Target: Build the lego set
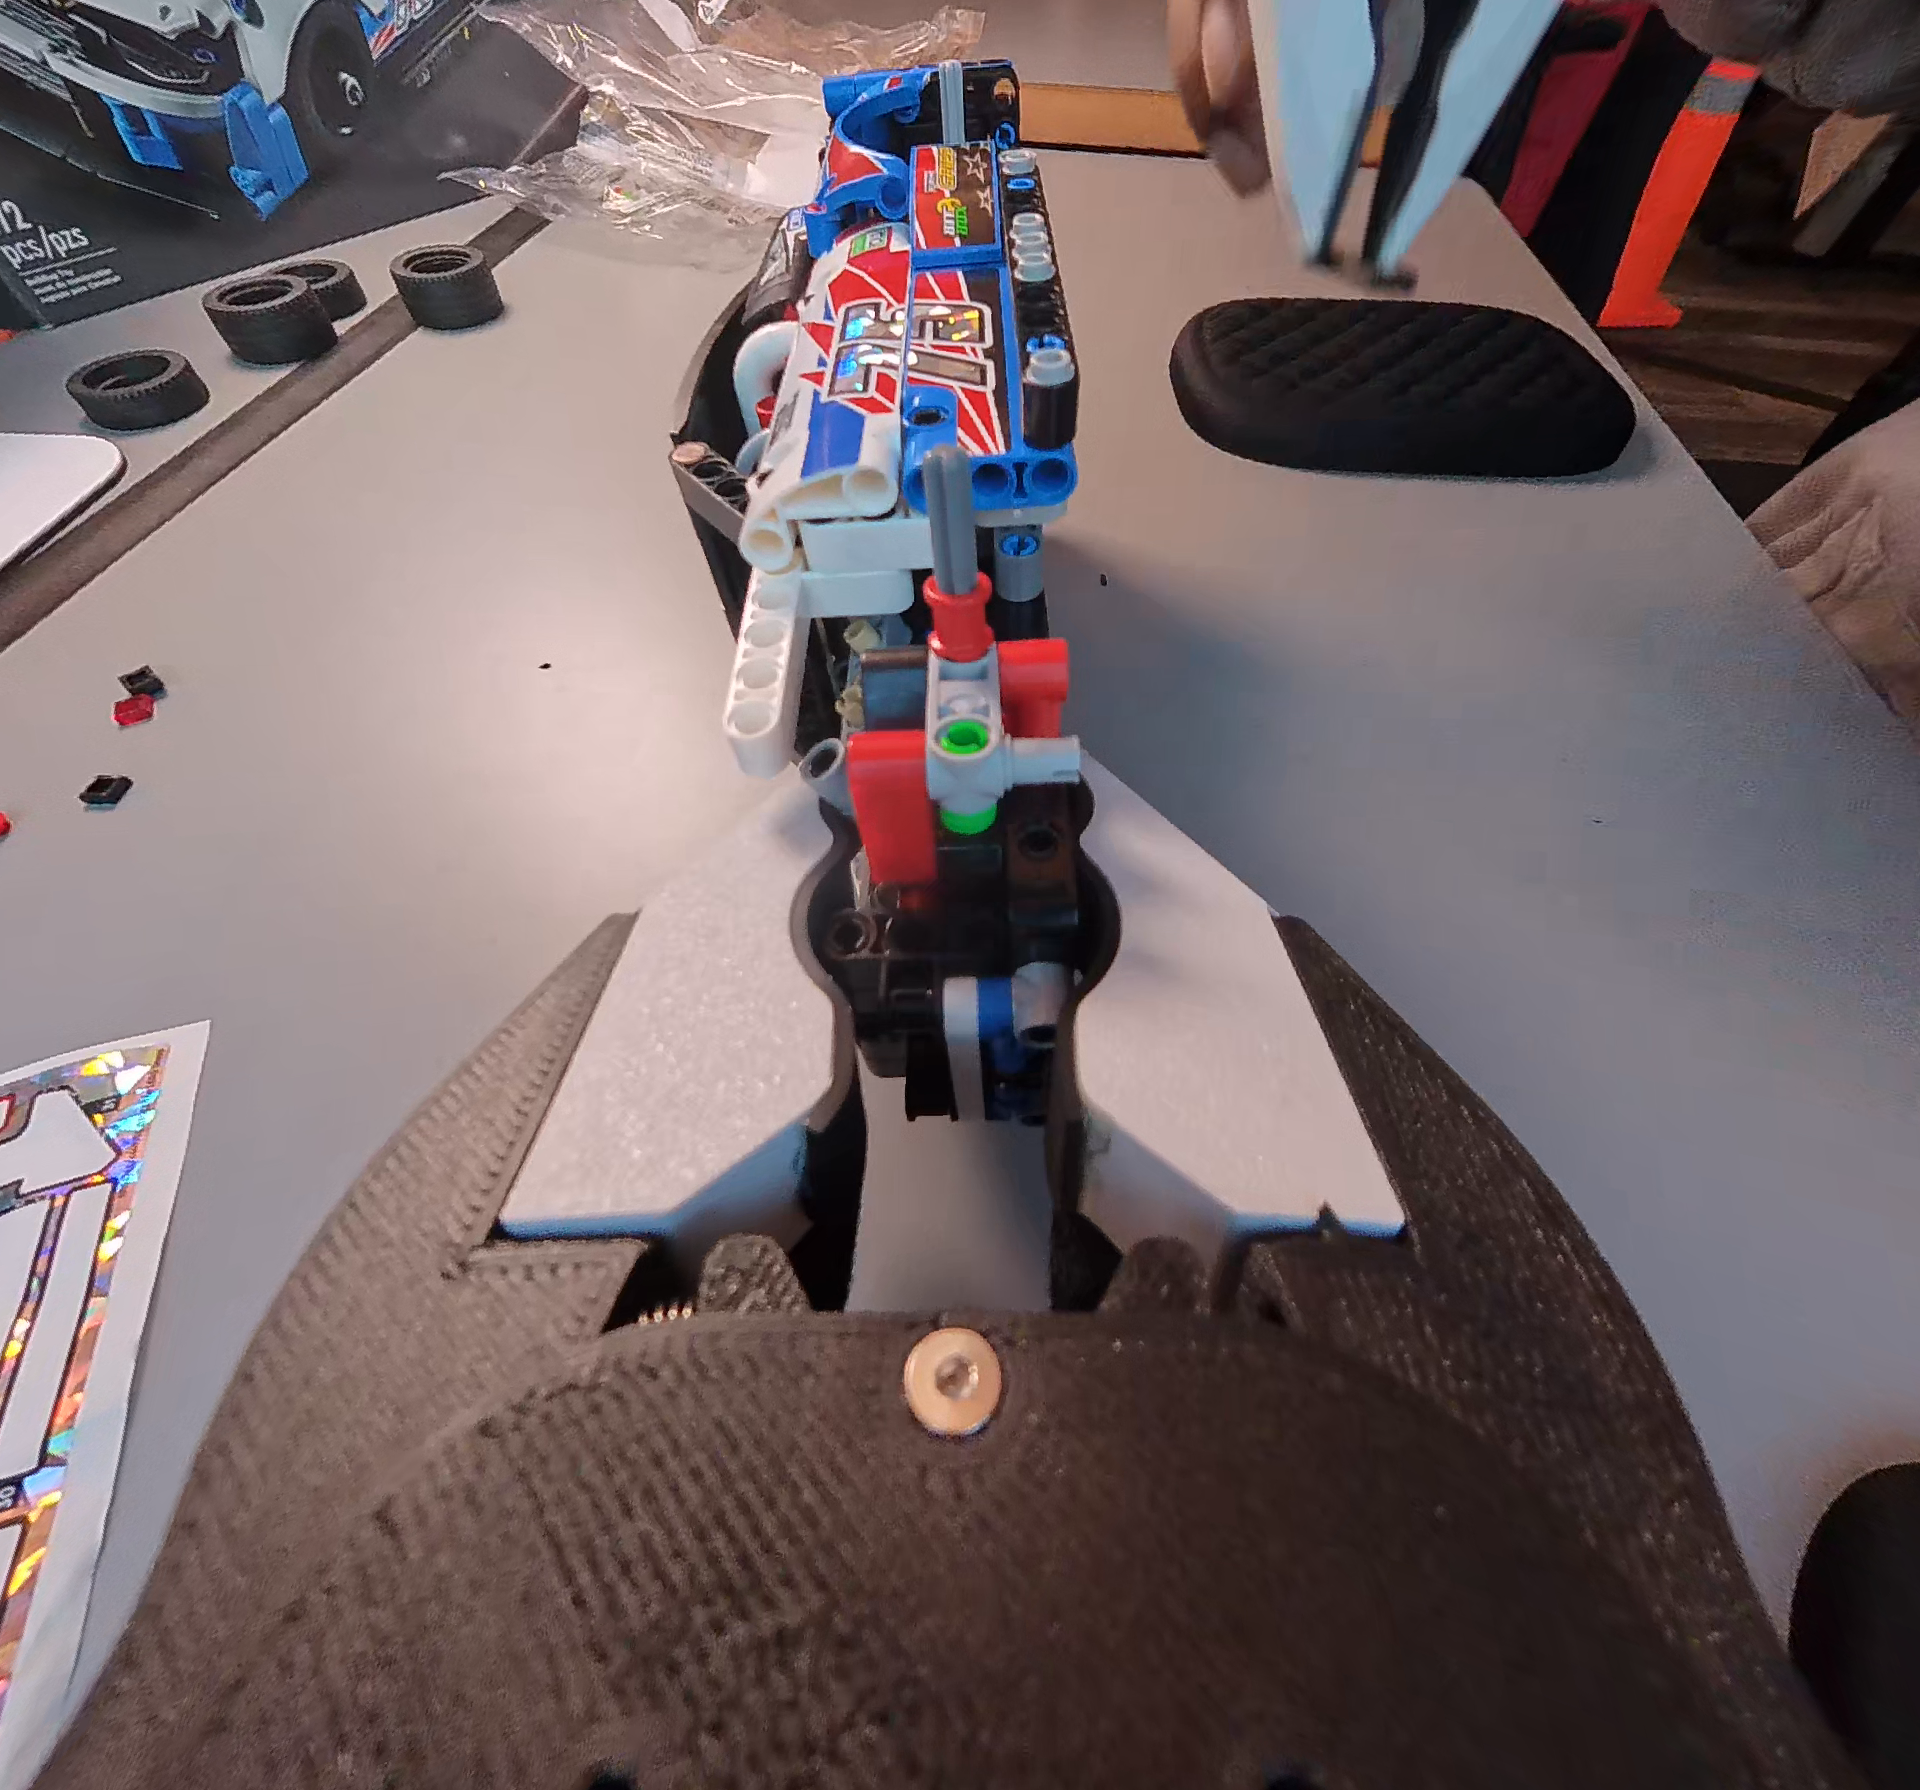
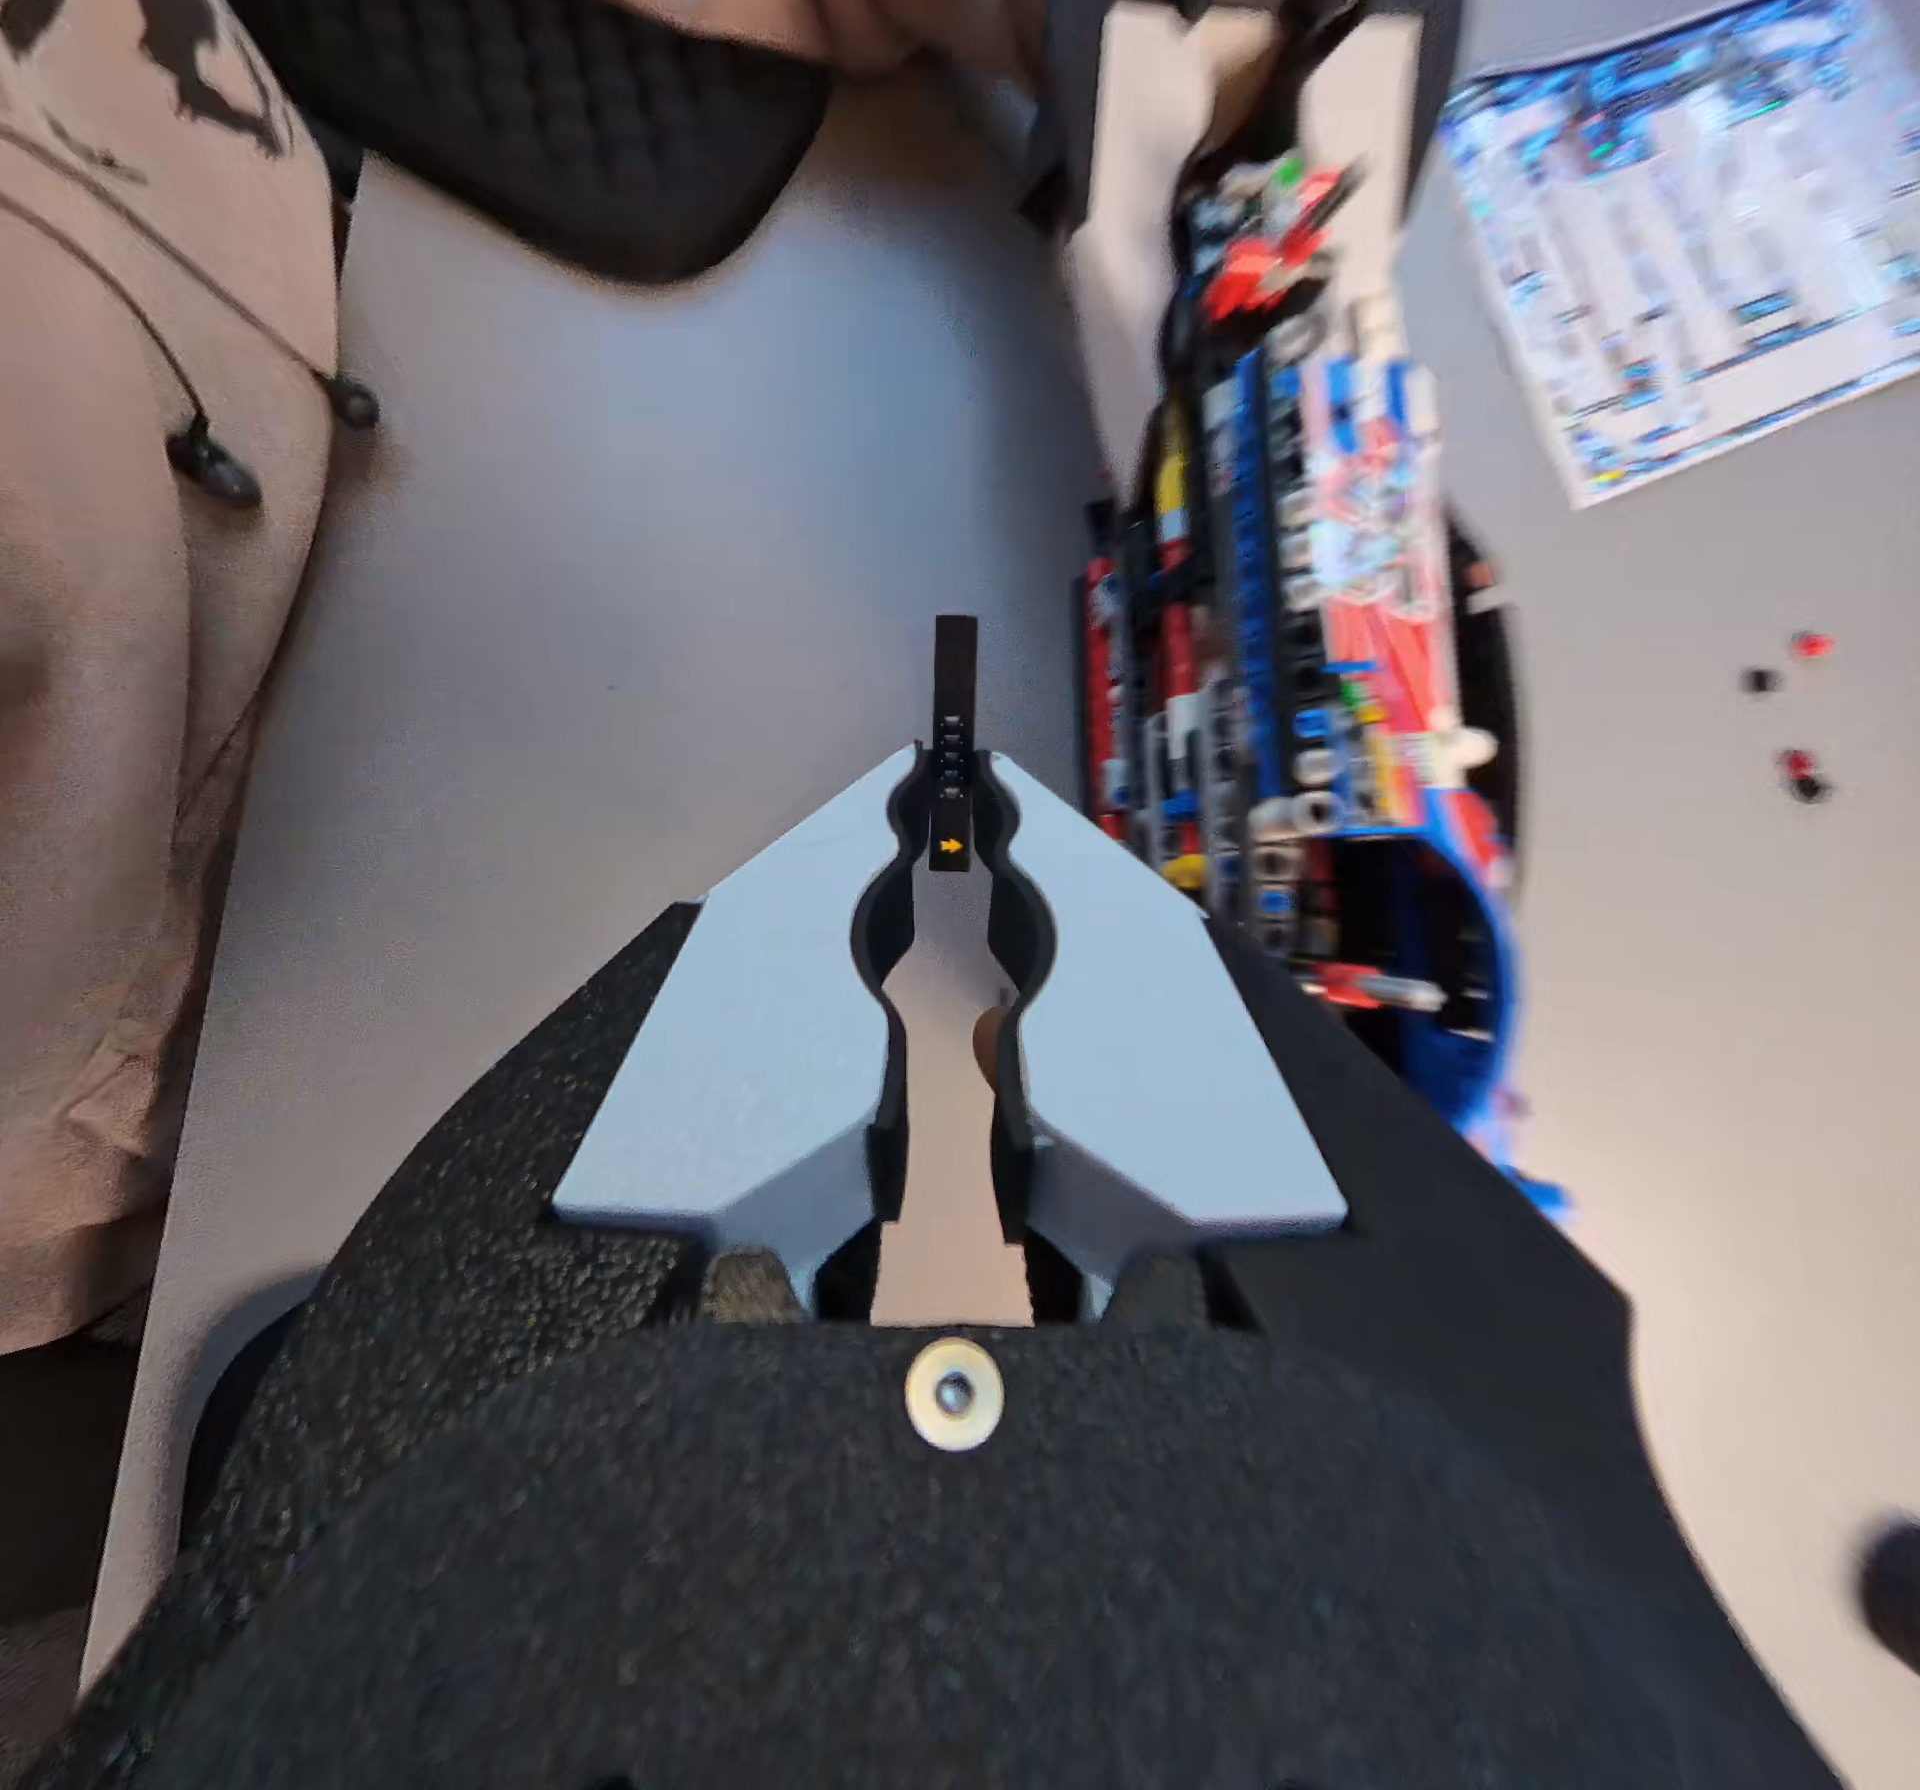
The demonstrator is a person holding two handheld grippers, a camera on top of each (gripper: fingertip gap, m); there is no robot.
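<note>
The partly built Lego car point(image 1: 935, 369), blue, white and red with stickers, stands on its side on the grey table point(image 1: 416, 597). My left gripper point(image 1: 958, 836) is shut on its near black and red end. The car also shows blurred in the right wrist view point(image 2: 1309, 660), with the left gripper point(image 2: 1247, 57) at its far end. My right gripper point(image 2: 954, 761) is shut on a thin black Lego piece point(image 2: 956, 660) with a small orange arrow mark. It is held above the table, to the left of the car and apart from it. The right gripper also shows in the left wrist view point(image 1: 1361, 260), beyond the car.
Several black tyres point(image 1: 270, 317) and the set's box point(image 1: 208, 26) lie at the far left, with clear plastic bags point(image 1: 707, 78) behind the car. A sticker sheet point(image 1: 73, 1273), small red and black pieces point(image 1: 135, 696), a black padded rest point(image 1: 1403, 384) and a printed sheet point(image 2: 1683, 234) are on the table. The gap from one gripper's tips to the other's is roughly 12 centimetres.
</note>
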